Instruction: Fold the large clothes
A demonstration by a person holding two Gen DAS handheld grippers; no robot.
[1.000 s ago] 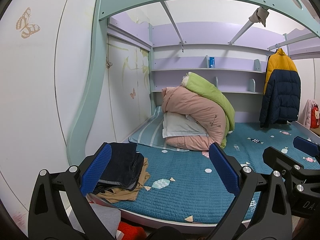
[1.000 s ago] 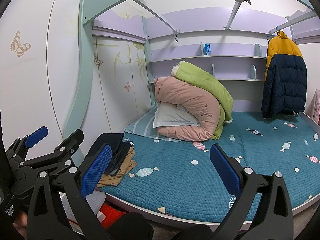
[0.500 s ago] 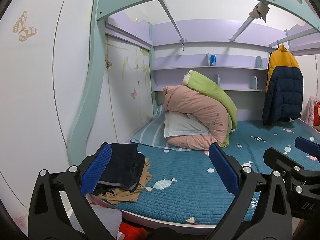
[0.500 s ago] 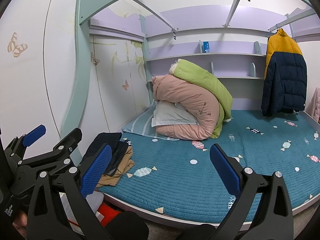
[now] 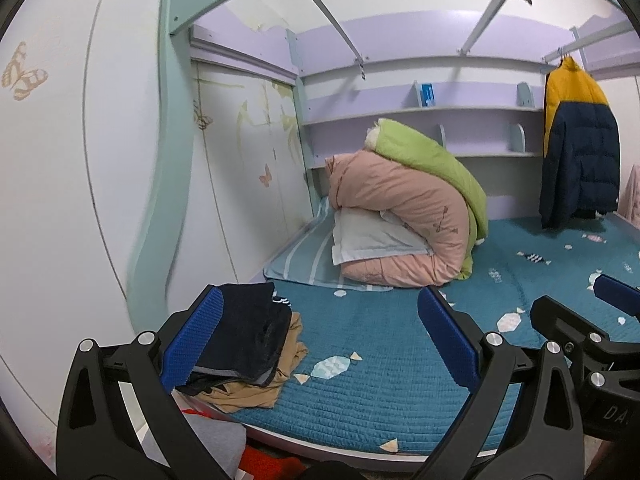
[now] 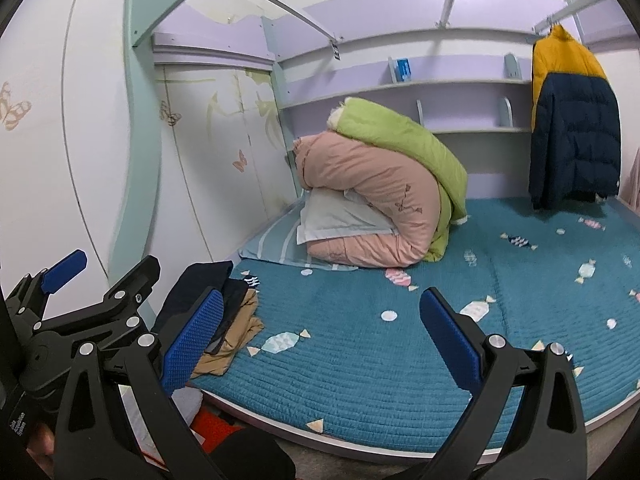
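Note:
A stack of folded clothes, a dark navy piece (image 5: 250,330) over a tan piece (image 5: 256,390), lies at the bed's front left corner; it also shows in the right wrist view (image 6: 236,320). My left gripper (image 5: 320,340) is open and empty, held off the bed's front edge, its left finger beside the stack. My right gripper (image 6: 320,340) is open and empty, to the right of the left one. A yellow and navy puffer jacket (image 5: 576,148) hangs on a rail at the back right, also in the right wrist view (image 6: 572,120).
A teal quilted mattress (image 5: 380,360) with candy print fills the bed. Rolled pink and green quilts (image 5: 404,216) and a pillow (image 5: 368,240) sit at the back left on a striped mat. Purple shelves (image 5: 420,112) line the back wall. Grey and red items (image 5: 240,448) lie below the bed edge.
Both grippers have shifted slightly right and closer to the bed; the view has tilted a little. Both stay open and empty.

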